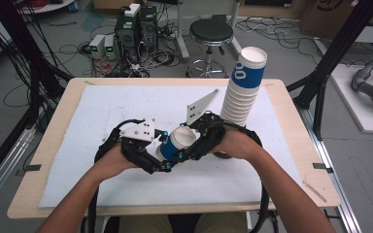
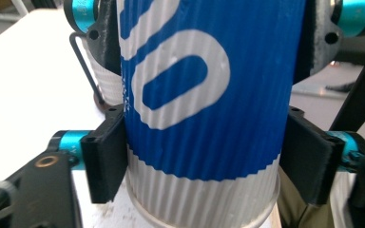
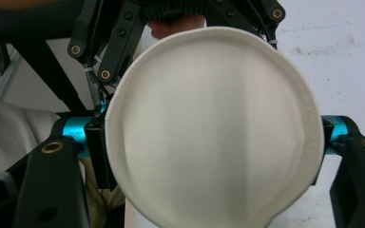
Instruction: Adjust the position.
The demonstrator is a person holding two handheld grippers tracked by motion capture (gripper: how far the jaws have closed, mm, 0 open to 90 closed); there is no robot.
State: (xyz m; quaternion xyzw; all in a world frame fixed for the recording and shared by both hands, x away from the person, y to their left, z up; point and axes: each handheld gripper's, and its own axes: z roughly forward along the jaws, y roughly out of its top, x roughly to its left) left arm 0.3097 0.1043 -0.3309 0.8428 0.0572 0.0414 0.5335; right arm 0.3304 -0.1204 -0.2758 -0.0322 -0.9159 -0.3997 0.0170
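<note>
Blue-and-white paper cup point(image 1: 177, 144) held above the bench point(image 1: 43, 174) centre, left gripper point(image 1: 161, 154) and right gripper point(image 1: 187, 145) both clamped on it, tall cup stack point(image 1: 243, 92) just behind, stool point(image 1: 211, 34) beyond

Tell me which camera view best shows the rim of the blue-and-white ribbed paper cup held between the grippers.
The right gripper view: it looks straight at the blue-and-white ribbed paper cup, showing its whole rim, slightly squashed. The high view shows the rim small and tilted. The left gripper view shows the ribbed side with its blue print.
</note>
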